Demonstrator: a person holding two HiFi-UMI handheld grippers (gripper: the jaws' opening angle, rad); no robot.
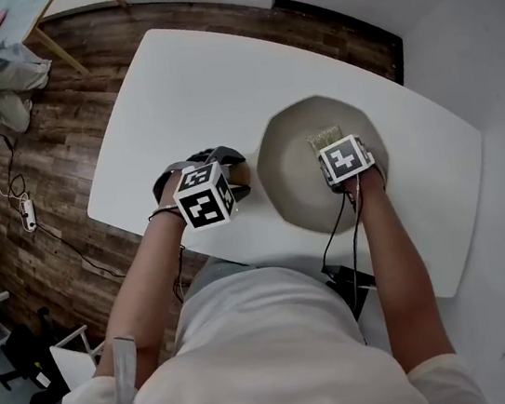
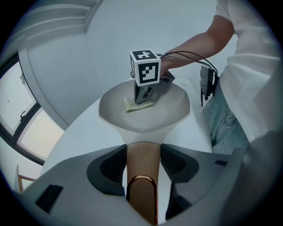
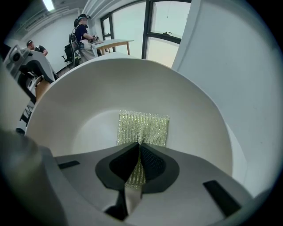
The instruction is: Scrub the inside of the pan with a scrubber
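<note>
Pinching the greenish scrubber (image 3: 143, 127) between closed jaws, the right gripper (image 3: 139, 146) is holding it against the pan (image 3: 101, 84) floor. The left gripper (image 2: 143, 154), at the pan's 9 o'clock, is clamping the wooden handle (image 2: 142, 170). The pan is sitting on the white table (image 1: 188, 84).

You see: your pan (image 1: 302, 189) off-white | handle (image 2: 142, 161) tan wood, coppery end | scrubber (image 3: 143, 128) pale yellow-green glittery mesh | tabletop (image 1: 171, 96) white | your fingers (image 3: 152, 164) dark grey | floor (image 1: 70, 176) dark brown planks
</note>
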